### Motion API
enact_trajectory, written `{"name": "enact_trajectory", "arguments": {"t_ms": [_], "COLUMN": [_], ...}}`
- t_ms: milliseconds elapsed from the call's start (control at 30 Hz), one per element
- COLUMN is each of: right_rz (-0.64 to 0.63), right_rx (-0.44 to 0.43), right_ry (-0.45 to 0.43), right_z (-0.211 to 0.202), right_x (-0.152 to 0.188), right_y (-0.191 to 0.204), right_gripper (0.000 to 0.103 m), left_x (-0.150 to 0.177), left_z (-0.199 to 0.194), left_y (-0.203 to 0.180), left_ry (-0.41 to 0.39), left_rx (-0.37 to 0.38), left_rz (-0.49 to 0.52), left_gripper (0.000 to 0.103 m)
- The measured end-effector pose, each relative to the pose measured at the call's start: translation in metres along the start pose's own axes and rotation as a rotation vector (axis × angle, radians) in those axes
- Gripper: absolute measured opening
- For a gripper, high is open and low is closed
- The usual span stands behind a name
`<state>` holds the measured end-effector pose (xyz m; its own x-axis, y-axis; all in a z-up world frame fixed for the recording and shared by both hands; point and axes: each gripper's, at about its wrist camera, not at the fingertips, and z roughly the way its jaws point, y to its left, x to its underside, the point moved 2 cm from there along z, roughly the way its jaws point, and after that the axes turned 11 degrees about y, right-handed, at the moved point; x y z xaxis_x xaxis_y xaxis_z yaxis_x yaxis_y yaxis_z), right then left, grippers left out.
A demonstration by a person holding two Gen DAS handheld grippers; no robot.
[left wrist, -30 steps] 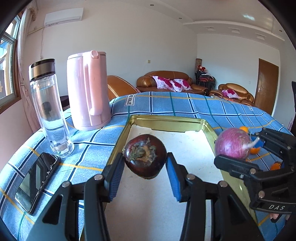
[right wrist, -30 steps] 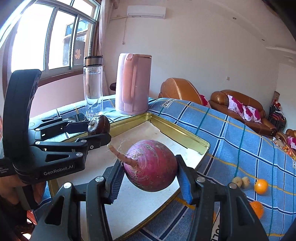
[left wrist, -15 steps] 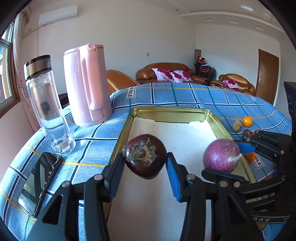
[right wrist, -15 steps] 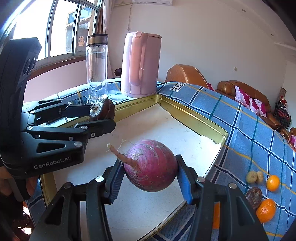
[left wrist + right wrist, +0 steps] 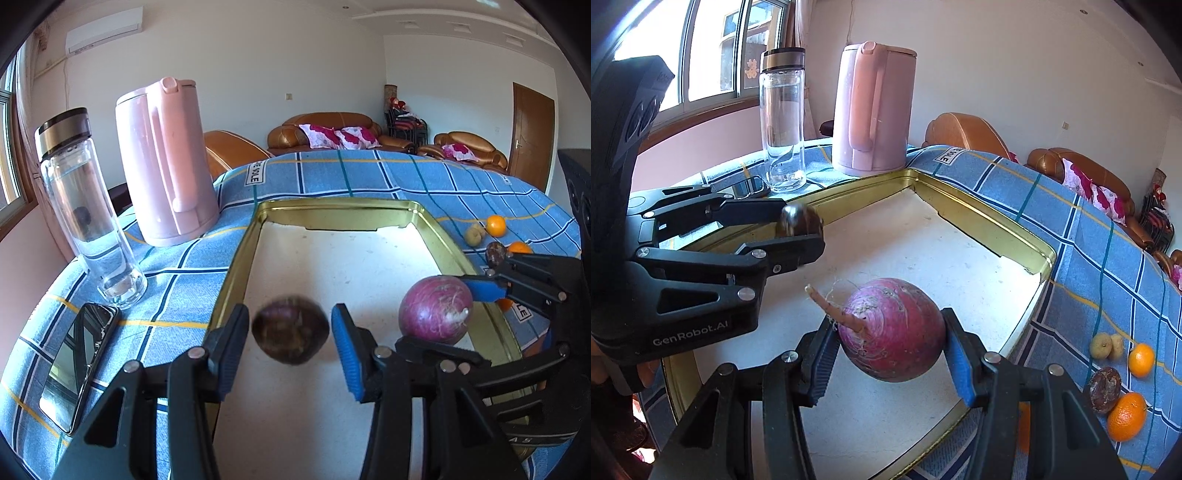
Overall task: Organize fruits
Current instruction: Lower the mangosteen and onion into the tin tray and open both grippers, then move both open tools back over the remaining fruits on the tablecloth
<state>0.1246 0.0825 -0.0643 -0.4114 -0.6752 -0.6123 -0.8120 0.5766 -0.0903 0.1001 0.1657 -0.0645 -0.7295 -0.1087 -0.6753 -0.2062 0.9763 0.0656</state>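
My left gripper (image 5: 290,339) stands open over the gold-rimmed tray (image 5: 240,258). The dark purple passion fruit (image 5: 290,338) is blurred between its blue pads, apart from both, dropping free. In the right wrist view it shows beside the left gripper (image 5: 799,230) as a dark round fruit (image 5: 798,221). My right gripper (image 5: 890,345) is shut on a purple-red turnip (image 5: 892,328) with a pink root, held just above the tray's white floor (image 5: 923,258). The turnip also shows in the left wrist view (image 5: 436,312).
A pink kettle (image 5: 166,162), a glass bottle (image 5: 86,206) and a phone (image 5: 74,365) stand left of the tray. Oranges (image 5: 1126,415), a dark fruit (image 5: 1104,384) and small yellow fruits (image 5: 1106,345) lie on the blue checked cloth right of the tray.
My left gripper has opened and let go of the passion fruit, which now falls blurred between the pads. Both grippers have dropped lower over the tray. The right gripper keeps hold of the turnip.
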Motion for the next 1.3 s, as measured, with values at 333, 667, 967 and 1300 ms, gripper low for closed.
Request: {"name": "enact_trajectory", "arguments": {"t_ms": [333,667,967,1300], "right_rz": [-0.006,0.017,0.045,0.155], "right_rx": [0.015,0.018,0.057,0.16], "right_ry": [0.005,-0.055,-0.123,-0.227], "right_z": [0.0,-0.011,-0.026,-0.1], "right_x": [0.0,0.001,0.006,0.063], "right_y": [0.001,-0.003,-0.006,-0.047], "right_gripper": [0.055,0.058,0.07,0.07], "left_x": [0.0,0.001,0.002,0.0], "left_z": [0.0,-0.006,-0.016,-0.066], "left_y": [0.0,0.0,0.0,-0.046], "left_ry": [-0.008,-0.031,-0.065,-0.212], "left_rx": [-0.009,-0.026,-0.026,0.081], "left_rz": [0.0,-0.011,-0.036,-0.029], "left_gripper": [0.049,0.068,0.084,0.099]}}
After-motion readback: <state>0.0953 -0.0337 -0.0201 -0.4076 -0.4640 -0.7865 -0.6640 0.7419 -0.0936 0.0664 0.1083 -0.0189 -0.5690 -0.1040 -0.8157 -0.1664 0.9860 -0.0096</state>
